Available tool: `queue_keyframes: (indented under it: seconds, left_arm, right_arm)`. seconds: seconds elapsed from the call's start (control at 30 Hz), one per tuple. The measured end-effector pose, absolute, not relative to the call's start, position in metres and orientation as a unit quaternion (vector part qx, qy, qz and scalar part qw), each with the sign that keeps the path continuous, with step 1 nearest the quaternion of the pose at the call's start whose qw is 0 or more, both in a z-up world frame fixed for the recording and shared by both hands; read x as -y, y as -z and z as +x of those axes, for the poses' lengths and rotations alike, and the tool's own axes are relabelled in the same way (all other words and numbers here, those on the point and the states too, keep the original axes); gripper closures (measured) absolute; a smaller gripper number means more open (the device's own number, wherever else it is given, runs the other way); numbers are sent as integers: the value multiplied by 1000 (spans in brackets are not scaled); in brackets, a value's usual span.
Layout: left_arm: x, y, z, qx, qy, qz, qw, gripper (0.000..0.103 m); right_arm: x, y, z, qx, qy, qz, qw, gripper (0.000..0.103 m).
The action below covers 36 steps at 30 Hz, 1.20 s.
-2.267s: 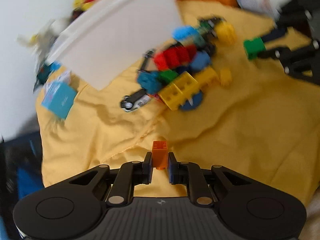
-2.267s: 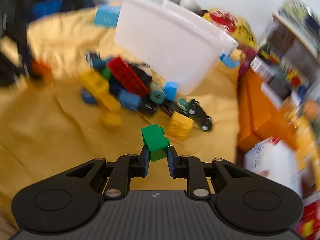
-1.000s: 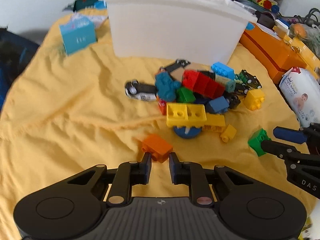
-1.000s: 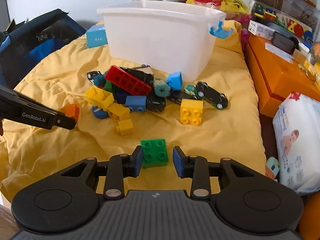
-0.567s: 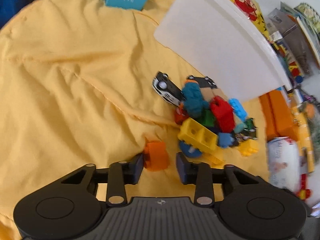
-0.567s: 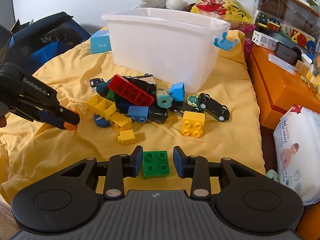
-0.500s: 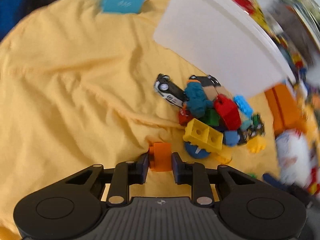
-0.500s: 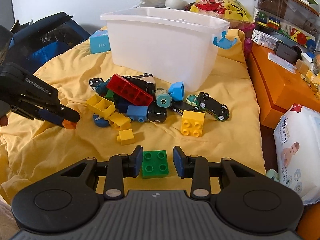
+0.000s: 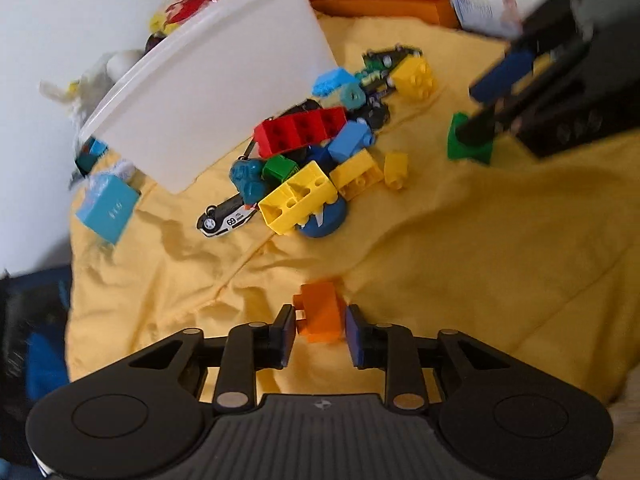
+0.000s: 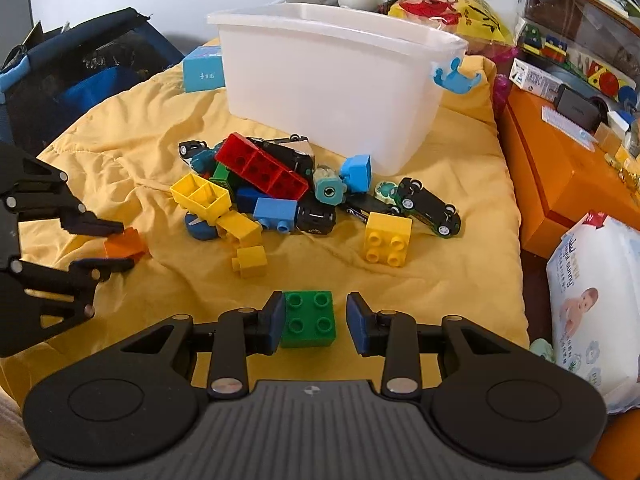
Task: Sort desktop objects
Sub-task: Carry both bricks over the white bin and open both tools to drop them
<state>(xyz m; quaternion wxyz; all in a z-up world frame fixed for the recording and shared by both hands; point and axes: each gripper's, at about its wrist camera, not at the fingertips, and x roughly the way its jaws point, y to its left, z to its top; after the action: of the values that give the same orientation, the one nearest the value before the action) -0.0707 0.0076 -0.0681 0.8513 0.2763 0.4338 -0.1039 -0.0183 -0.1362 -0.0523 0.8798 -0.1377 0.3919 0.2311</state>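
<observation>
My left gripper [image 9: 320, 334] is open around an orange brick [image 9: 321, 312] that lies on the yellow cloth [image 9: 460, 260]; a small gap shows on each side. It also shows in the right wrist view [image 10: 120, 250], with the orange brick [image 10: 124, 245] between its tips. My right gripper [image 10: 316, 322] is open around a green brick [image 10: 308, 318] resting on the cloth, not gripping it. The green brick also shows in the left wrist view [image 9: 468, 148]. A pile of bricks and toy cars [image 10: 280, 192] lies in front of a white bin [image 10: 332, 76].
A light blue box [image 10: 202, 68] sits left of the bin. An orange box [image 10: 568, 172] and a wipes pack [image 10: 592, 308] stand at the right. A dark blue bag [image 10: 80, 80] is at the far left.
The left gripper had closed on the orange brick half a second ago and now stands open around it. The right gripper has stayed open around the green brick on the cloth.
</observation>
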Motion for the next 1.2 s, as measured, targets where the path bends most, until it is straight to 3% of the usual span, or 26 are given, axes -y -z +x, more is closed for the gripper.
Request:
queue_keyframes:
  seconds: [0.17,0.5,0.67,0.8,0.97,1.03,1.2]
  left_arm:
    - [-19,56,-77,-430,129,198,871,69]
    - [-99,64,-48,-481,42,-135,865,71]
    - [-87,75,-42,-488,60,-119,863,71]
    - [-67,77,-39,-486,72,-55,869,85]
    - [-68,71,-41,-477,87,-54,873,86]
    - [-69,62,-39,-468,93,-57,877,86]
    - [-80,0,-23,-402,102,-62,908,86]
  right_arm:
    - [134,53,-20,-397,-228,-136,879,63]
    - [131,53,-27,-396,-221,-135,881,60]
    - [129,56,-30,-400,-218,-135,880,60]
    - [131,56,-30,-399,-211,-135,882,60]
    - [134,63,-24,-405,-214,-118,881,61]
    - [132,72,-19,-425,-214,-123,871,69]
    - [136,34,-15,-382,-231,-105,889,69]
